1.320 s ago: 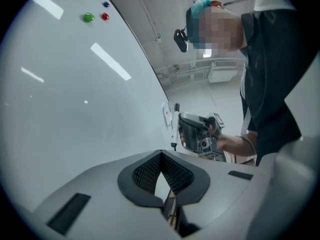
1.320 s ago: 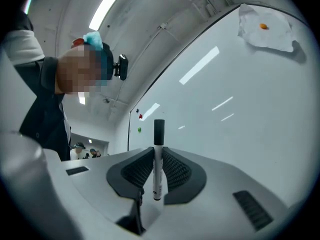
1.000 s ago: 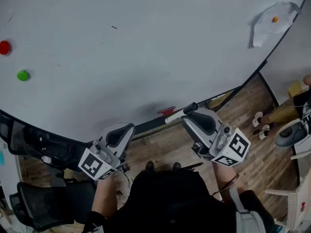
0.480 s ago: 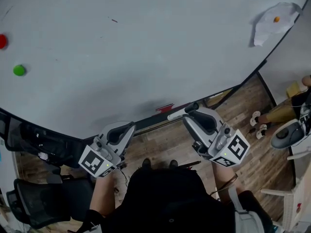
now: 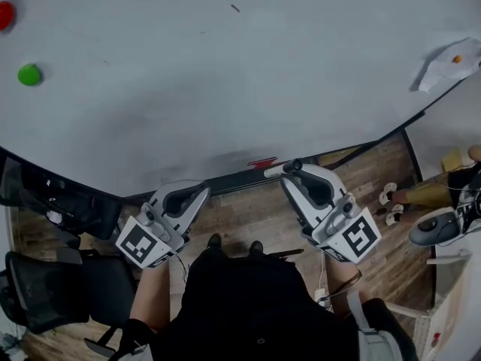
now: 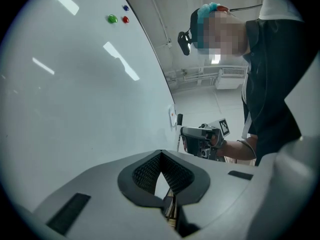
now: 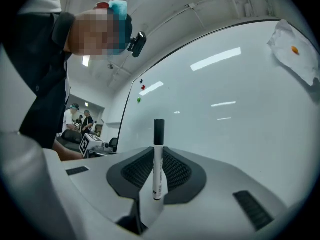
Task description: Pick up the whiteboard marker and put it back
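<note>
The whiteboard marker (image 7: 158, 159), white with a black cap, stands between the jaws of my right gripper (image 7: 158, 155), which is shut on it. In the head view the marker (image 5: 275, 170) juts out to the left of the right gripper (image 5: 290, 168), just over the dark ledge (image 5: 225, 184) at the whiteboard's (image 5: 225, 74) lower edge, close to a small red thing (image 5: 261, 162). My left gripper (image 5: 200, 192) hovers left of it near the same ledge. Its pads (image 6: 145, 171) meet at the tip with nothing between them.
Green (image 5: 29, 74) and red (image 5: 4, 13) magnets sit at the board's far left. A sheet of paper (image 5: 451, 62) under an orange magnet hangs at the right. A black office chair (image 5: 45, 292) stands at lower left. Another person's feet (image 5: 391, 195) are on the wooden floor at right.
The head camera has swung, so the board and magnets shifted in view. Both grippers stay by the ledge; the right one still grips the marker, now slightly lower.
</note>
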Demonstrator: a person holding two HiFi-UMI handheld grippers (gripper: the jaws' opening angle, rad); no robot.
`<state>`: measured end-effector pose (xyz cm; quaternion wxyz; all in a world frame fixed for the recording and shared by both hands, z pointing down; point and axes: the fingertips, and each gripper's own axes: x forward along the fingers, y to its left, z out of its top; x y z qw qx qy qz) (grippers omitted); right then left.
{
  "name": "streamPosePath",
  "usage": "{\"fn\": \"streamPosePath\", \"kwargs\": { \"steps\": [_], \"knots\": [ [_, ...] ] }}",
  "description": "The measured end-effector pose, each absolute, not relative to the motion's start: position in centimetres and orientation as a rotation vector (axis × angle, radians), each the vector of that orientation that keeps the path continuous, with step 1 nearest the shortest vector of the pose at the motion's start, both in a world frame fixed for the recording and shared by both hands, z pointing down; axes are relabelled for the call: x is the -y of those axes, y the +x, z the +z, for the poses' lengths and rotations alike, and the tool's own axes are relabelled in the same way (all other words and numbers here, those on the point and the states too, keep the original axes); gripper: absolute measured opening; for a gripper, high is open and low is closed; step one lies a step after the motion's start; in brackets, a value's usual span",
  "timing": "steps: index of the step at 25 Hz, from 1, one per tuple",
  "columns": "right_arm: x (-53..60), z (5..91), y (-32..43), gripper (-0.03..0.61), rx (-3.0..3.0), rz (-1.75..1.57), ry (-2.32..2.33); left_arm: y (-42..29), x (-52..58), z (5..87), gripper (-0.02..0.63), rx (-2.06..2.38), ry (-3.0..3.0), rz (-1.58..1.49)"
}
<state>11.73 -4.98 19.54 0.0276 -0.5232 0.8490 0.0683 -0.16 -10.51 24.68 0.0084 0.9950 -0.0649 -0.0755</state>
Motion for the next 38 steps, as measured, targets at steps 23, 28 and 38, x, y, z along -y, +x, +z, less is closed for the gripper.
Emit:
{"fn": "streamPosePath", "kwargs": {
  "steps": [23,28,38],
  "knots": [
    [12.3,35.5,7.9,0.067,-3.099,0.531,-2.024,-5.2,14.0,30.2,0.012,0.250,3.029,-0.122],
    [13.0,39.8,7.5,0.067,-3.145,0.519,-2.054,-5.6,14.9,30.6,0.012,0.225,3.013,-0.123],
    [13.5,48.4,7.9,0.067,-3.384,0.430,-2.023,-6.1,15.4,30.0,0.012,0.189,2.995,-0.149]
  ]
}}
